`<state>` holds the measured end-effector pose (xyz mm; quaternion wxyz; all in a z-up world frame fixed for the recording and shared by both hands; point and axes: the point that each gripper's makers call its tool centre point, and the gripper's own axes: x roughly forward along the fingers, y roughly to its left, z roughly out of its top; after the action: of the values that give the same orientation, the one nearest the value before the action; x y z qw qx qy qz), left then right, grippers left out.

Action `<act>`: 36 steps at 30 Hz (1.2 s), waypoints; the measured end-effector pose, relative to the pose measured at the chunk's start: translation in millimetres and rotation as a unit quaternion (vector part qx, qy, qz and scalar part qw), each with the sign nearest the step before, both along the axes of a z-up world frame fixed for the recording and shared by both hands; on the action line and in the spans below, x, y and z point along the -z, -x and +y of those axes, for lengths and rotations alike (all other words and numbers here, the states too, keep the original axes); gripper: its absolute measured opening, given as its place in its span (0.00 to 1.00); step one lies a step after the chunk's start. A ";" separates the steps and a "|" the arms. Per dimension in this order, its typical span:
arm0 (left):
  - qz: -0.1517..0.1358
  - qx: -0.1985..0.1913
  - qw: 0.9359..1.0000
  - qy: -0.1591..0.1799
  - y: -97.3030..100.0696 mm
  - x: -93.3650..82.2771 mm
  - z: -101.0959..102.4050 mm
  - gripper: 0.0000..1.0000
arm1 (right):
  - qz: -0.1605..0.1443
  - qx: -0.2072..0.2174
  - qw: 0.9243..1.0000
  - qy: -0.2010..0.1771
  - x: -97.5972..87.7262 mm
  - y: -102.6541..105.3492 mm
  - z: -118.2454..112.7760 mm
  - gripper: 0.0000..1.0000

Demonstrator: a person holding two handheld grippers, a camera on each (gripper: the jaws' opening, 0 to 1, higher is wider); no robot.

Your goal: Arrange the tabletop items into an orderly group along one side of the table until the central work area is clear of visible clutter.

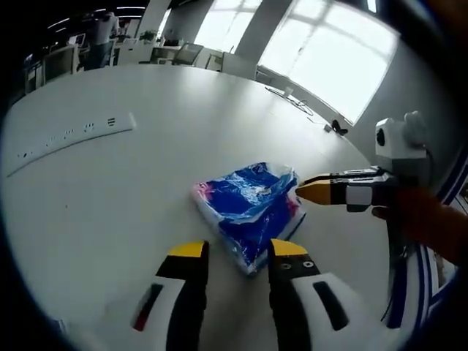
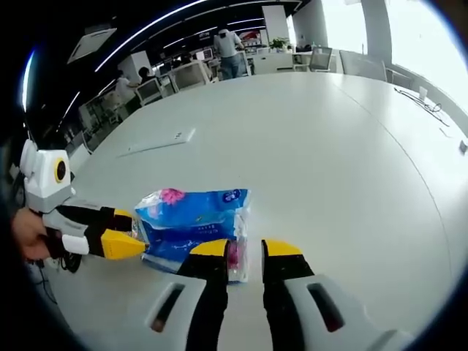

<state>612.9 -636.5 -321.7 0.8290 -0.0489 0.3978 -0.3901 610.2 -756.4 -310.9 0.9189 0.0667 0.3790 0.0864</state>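
- Where the 2 grippers meet over the wide white table (image 1: 110, 197), a single soft pack (image 1: 250, 208) lies flat on the smooth, matte top.
- The pack is a pillow-shaped bundle in glossy blue plastic film, crinkled and catching light, with white patches and a pink mark near one end; its corners look loose and puffed.
- In the left gripper view, the left gripper (image 1: 235, 253) shows 2 black jaws with yellow tips standing apart, the pack's near corner just beyond the gap; nothing is clamped between them.
- In the same view, the right gripper (image 1: 319, 191) comes in from the right, its yellow tip touching the pack's far edge, with a person's hand (image 1: 428, 219) behind it; from here I cannot tell how its jaws stand.
- In the right gripper view, the right gripper's own jaws (image 2: 246, 252) stand apart, the pack's end (image 2: 194, 223) at the left jaw's tip and not gripped.
- There the left gripper (image 2: 124, 245) reaches in from the left, its tip against the pack's other end.
- A flat white strip (image 2: 157, 143) lies farther off on the table, well apart from the pack.
- Beyond the table, bright windows (image 1: 333, 58), desks and chairs show.
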 end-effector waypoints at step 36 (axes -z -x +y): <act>-0.032 0.011 0.999 0.017 4.4 -45.0 13.1 0.55 | -0.039 0.001 0.999 0.008 -44.8 4.0 1.1 0.29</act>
<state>608.4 -623.4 -276.7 0.8359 -0.0462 0.3650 -0.4073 606.3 -755.2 -266.2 0.9337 0.0559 0.3434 0.0848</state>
